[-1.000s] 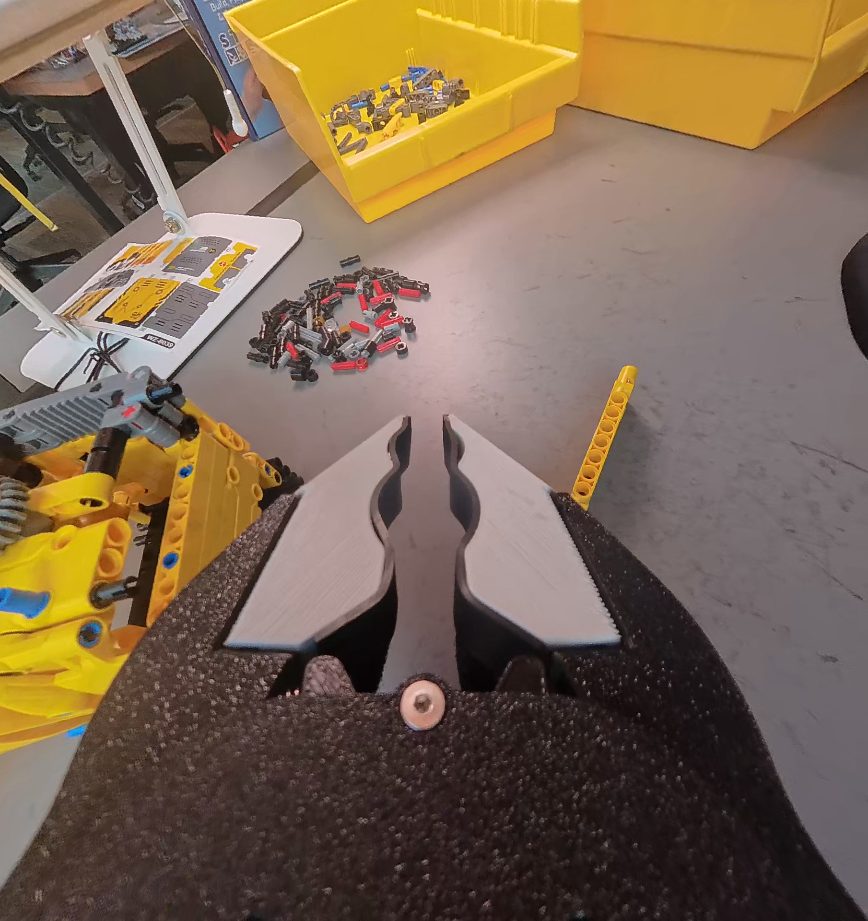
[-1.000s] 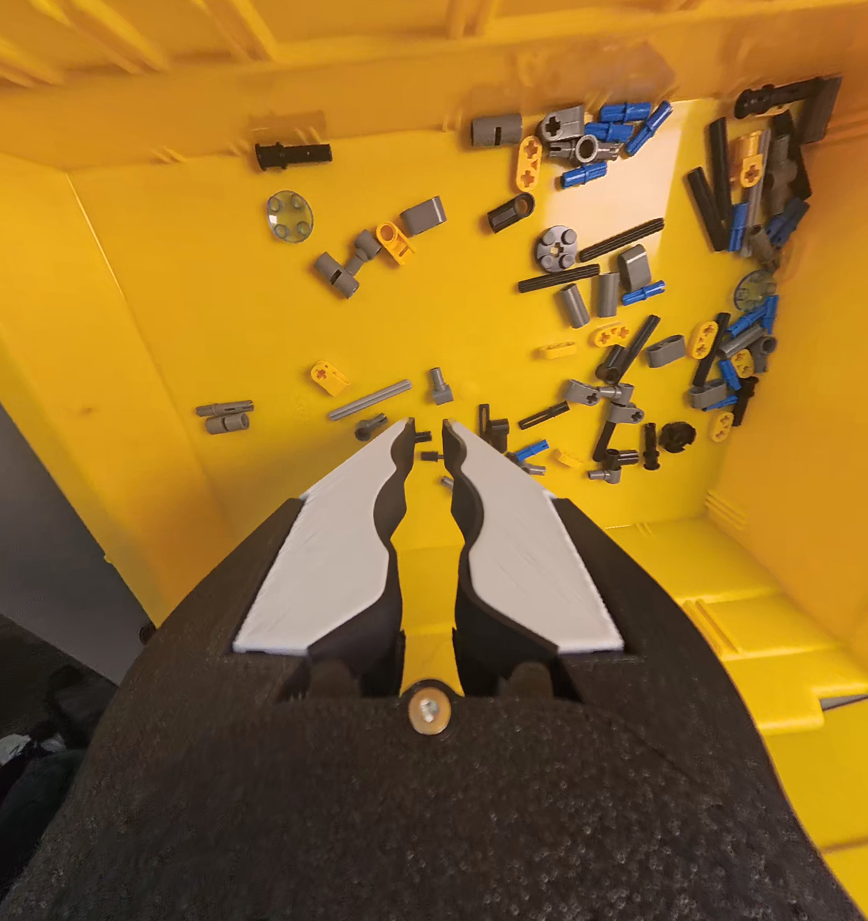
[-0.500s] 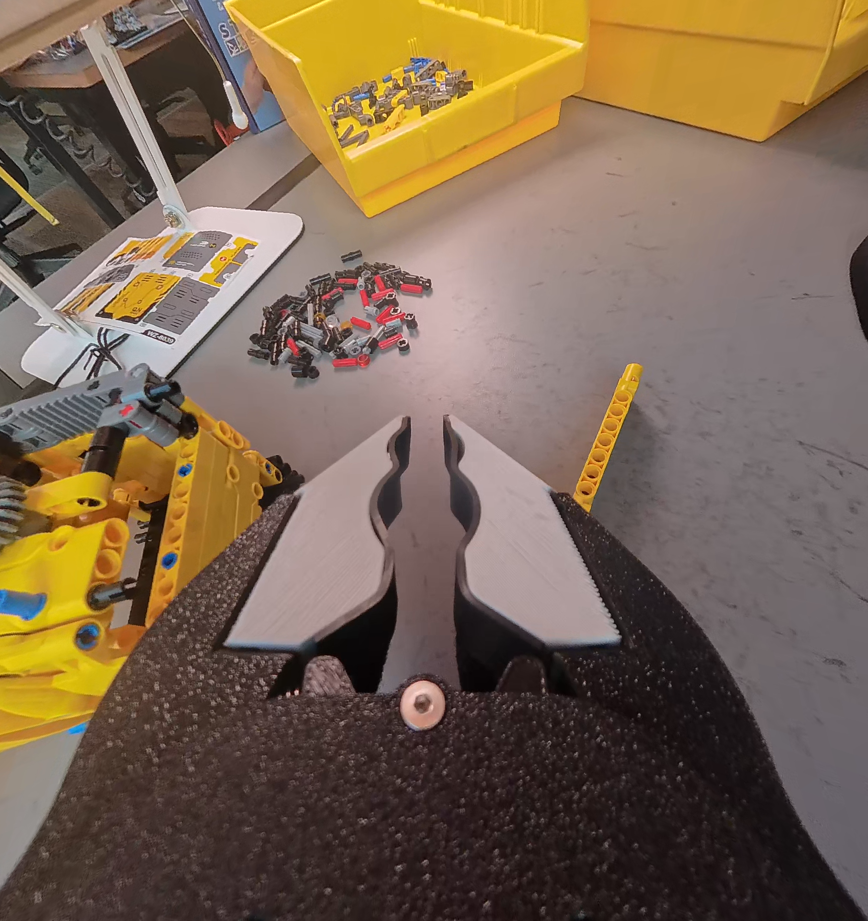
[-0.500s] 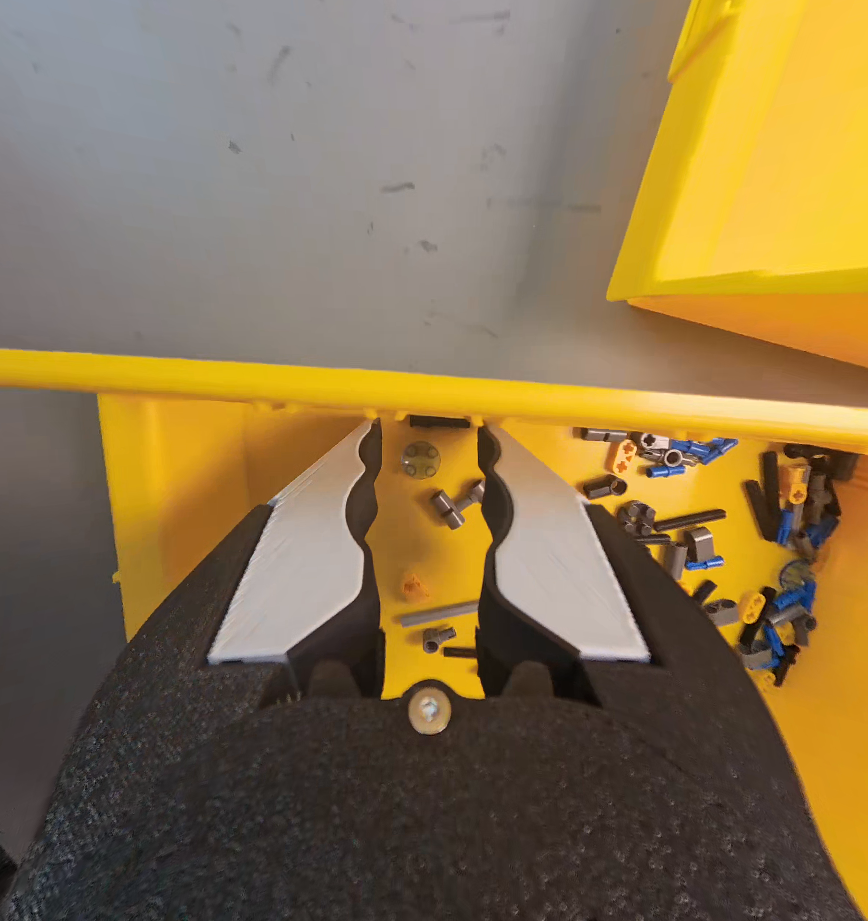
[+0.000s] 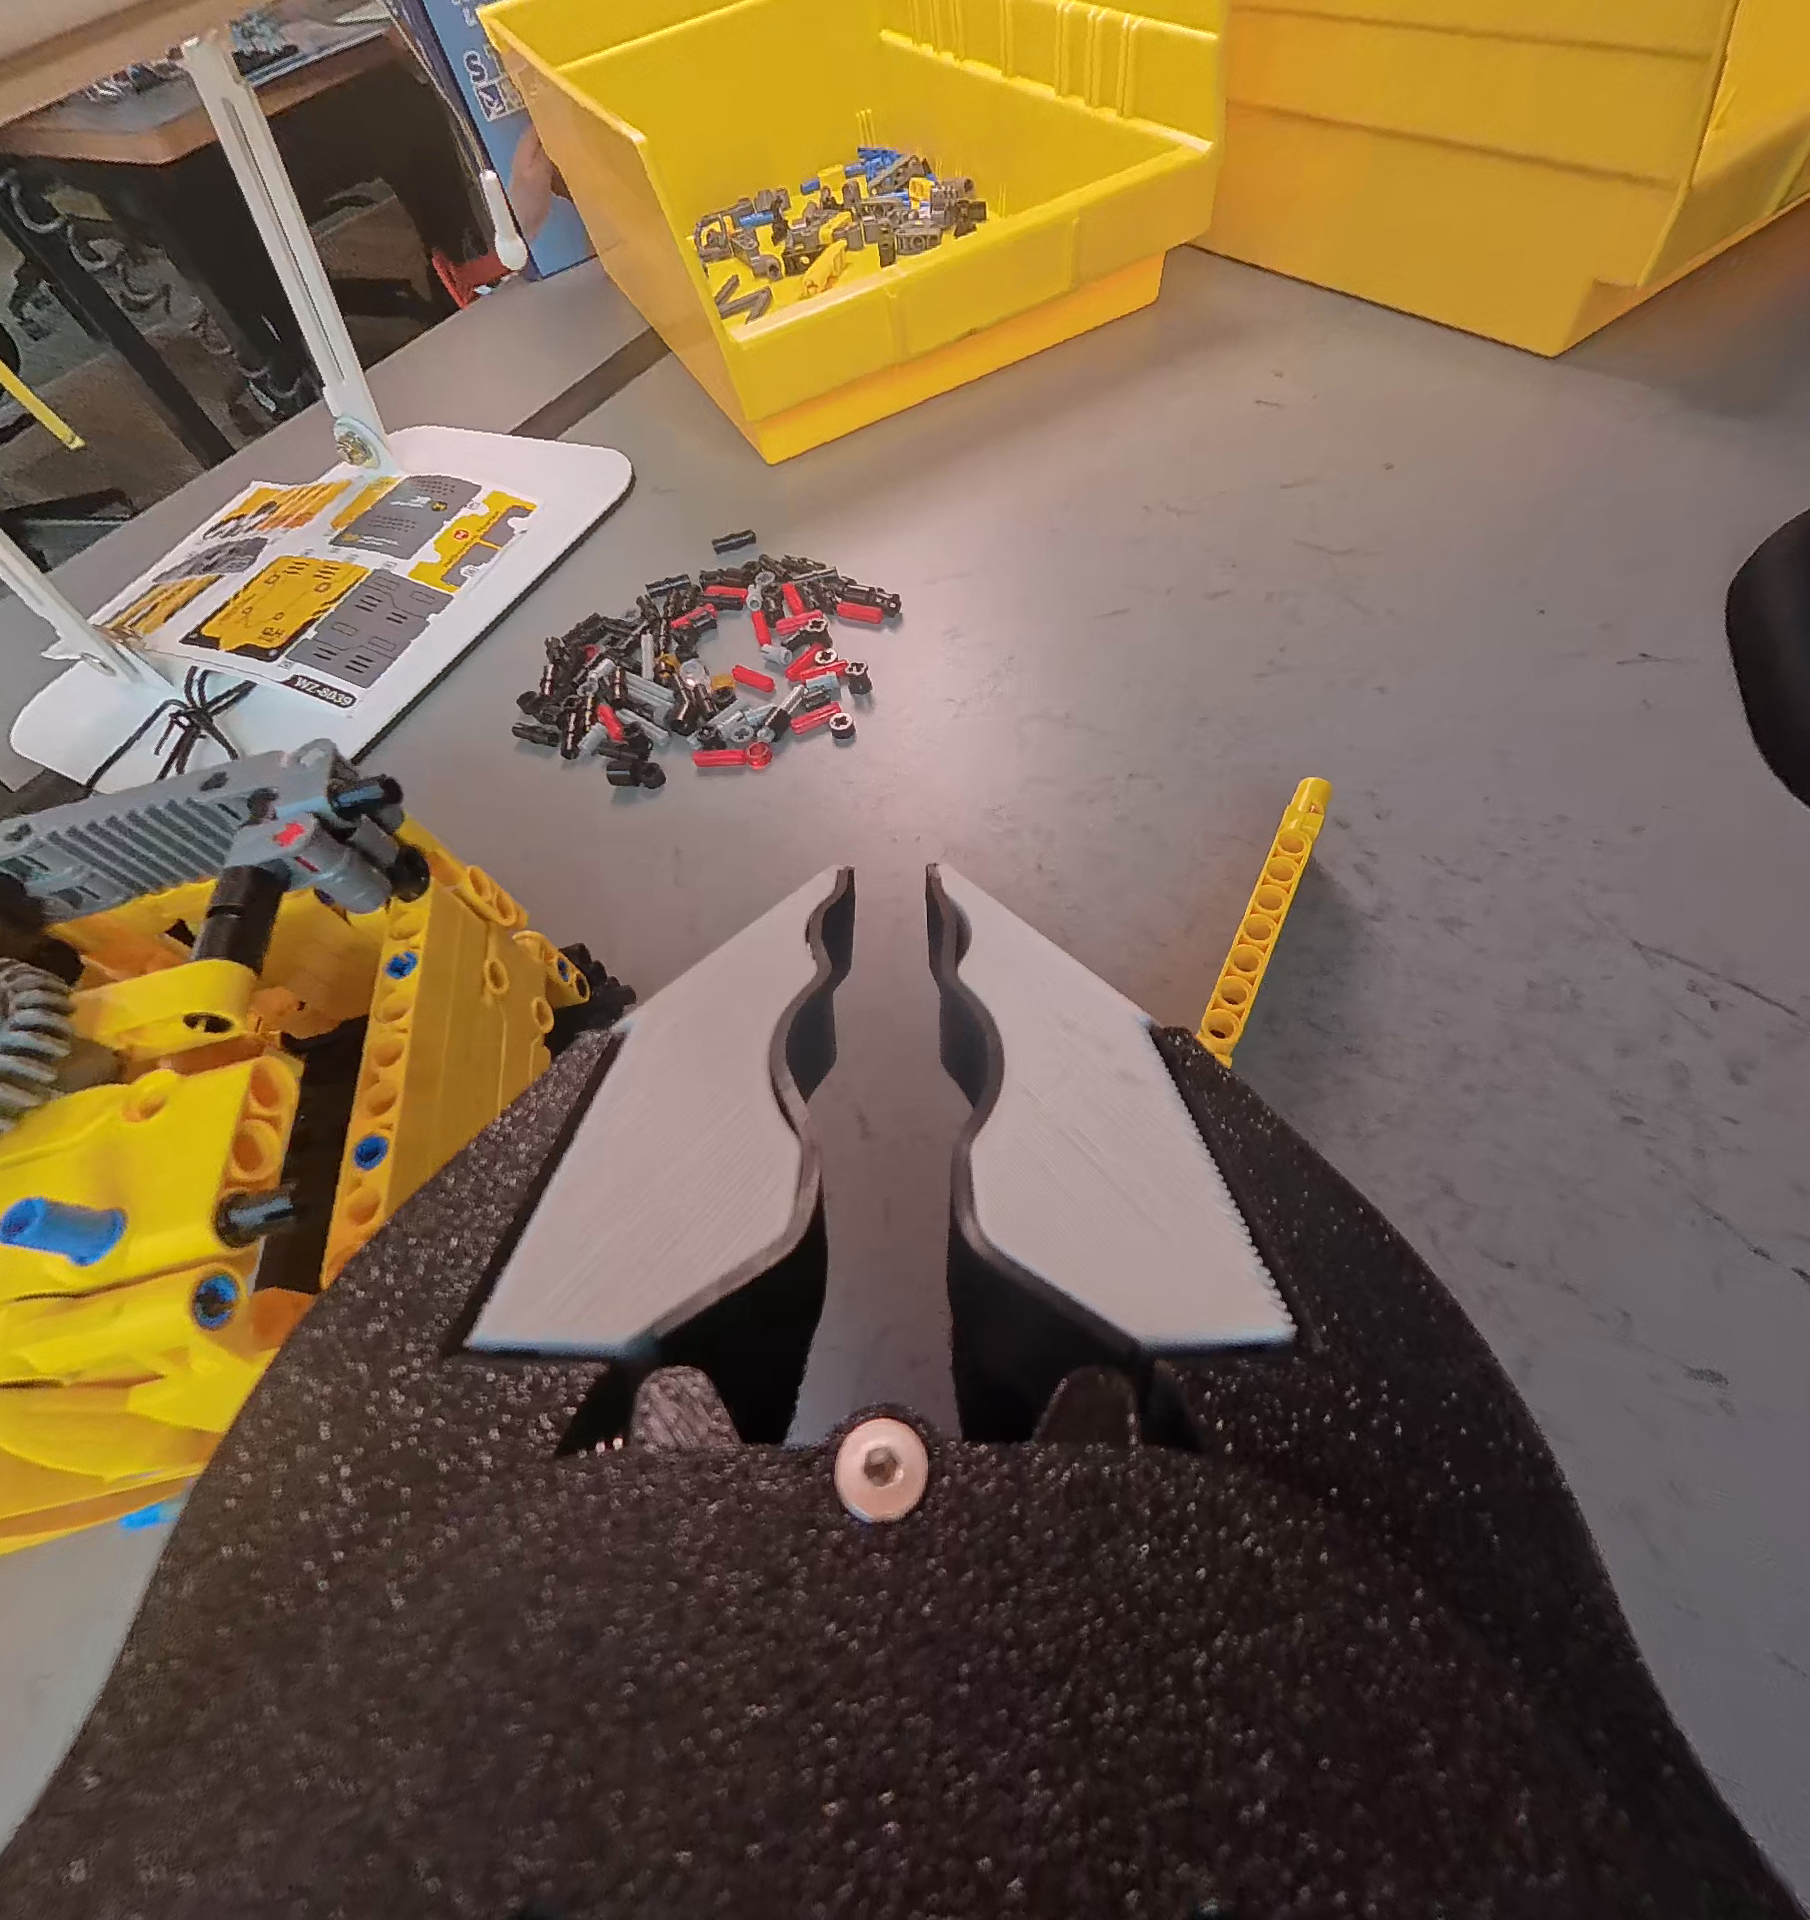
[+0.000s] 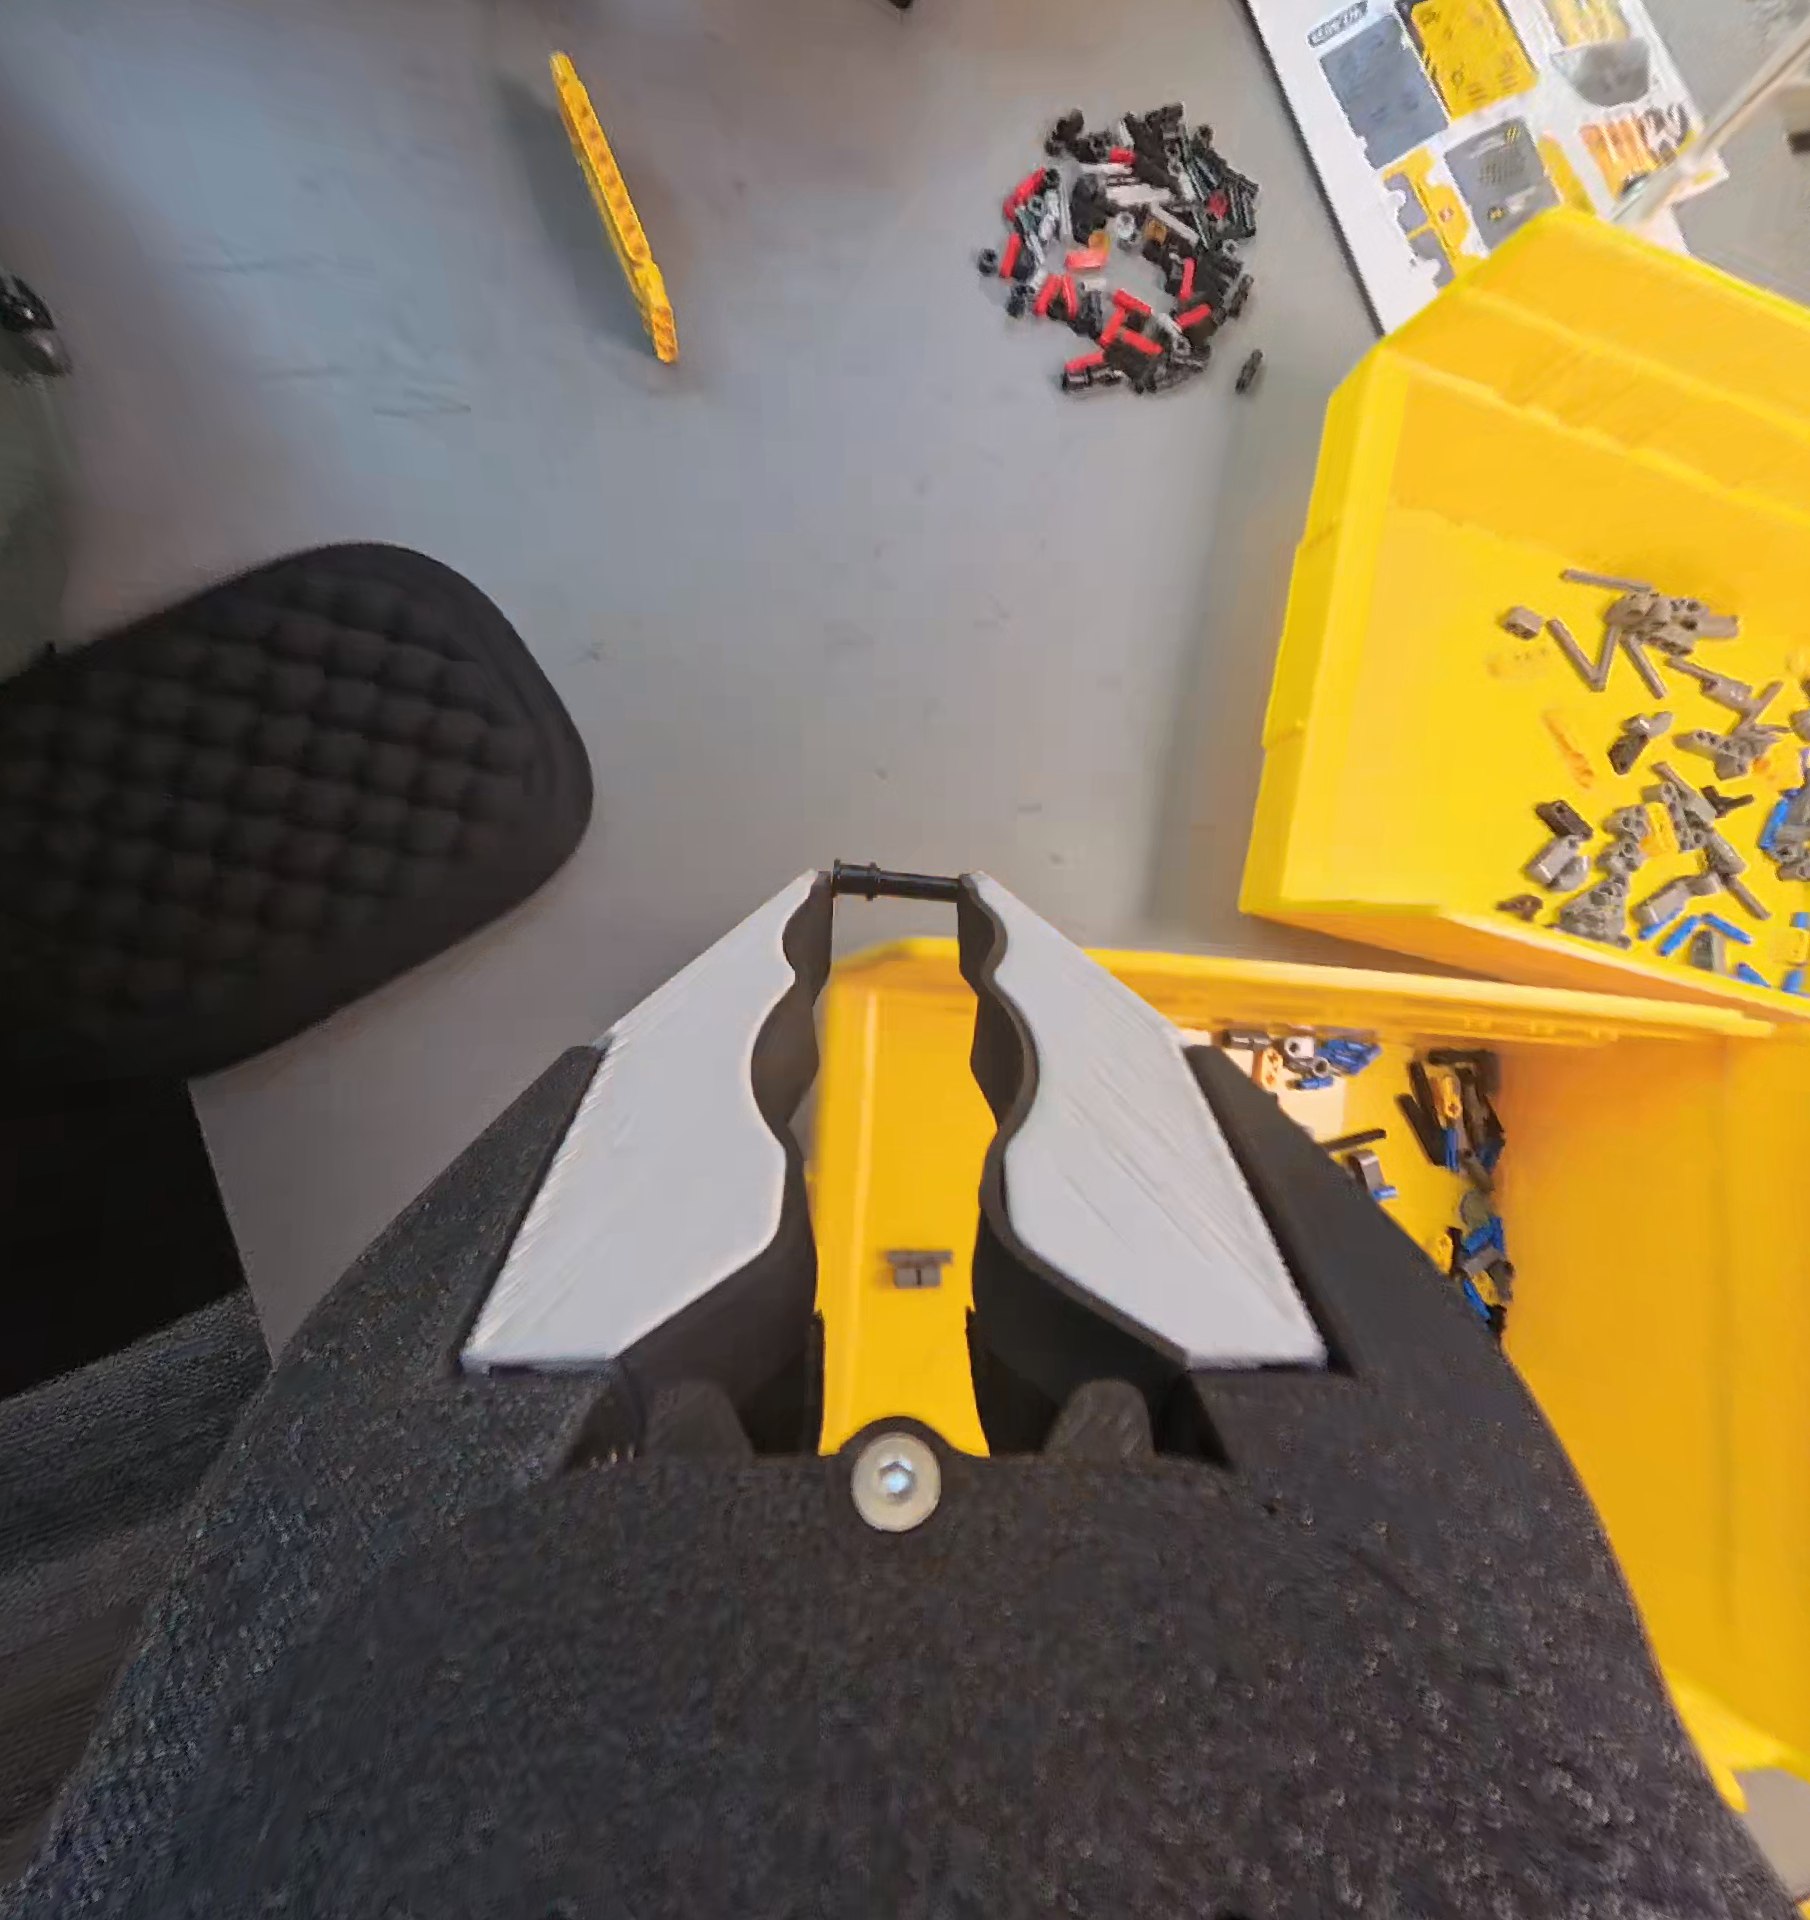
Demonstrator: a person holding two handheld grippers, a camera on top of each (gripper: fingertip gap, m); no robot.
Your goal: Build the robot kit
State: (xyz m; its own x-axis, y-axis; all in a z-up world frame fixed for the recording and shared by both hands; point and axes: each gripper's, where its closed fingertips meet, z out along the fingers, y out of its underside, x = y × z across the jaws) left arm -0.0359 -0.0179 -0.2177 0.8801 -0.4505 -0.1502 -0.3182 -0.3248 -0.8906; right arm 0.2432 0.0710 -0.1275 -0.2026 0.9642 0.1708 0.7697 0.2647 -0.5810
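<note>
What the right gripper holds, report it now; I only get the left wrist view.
Observer: The right gripper is shut on a black pin, held crosswise between its fingertips.
Operator: Give me its position.
Observer: Its tips show just past the rim of a yellow bin, over the grey table.
Operator: Describe that bin's contents.
Observer: Small blue, black and grey parts lie along one side; one grey piece lies apart from them.
</note>
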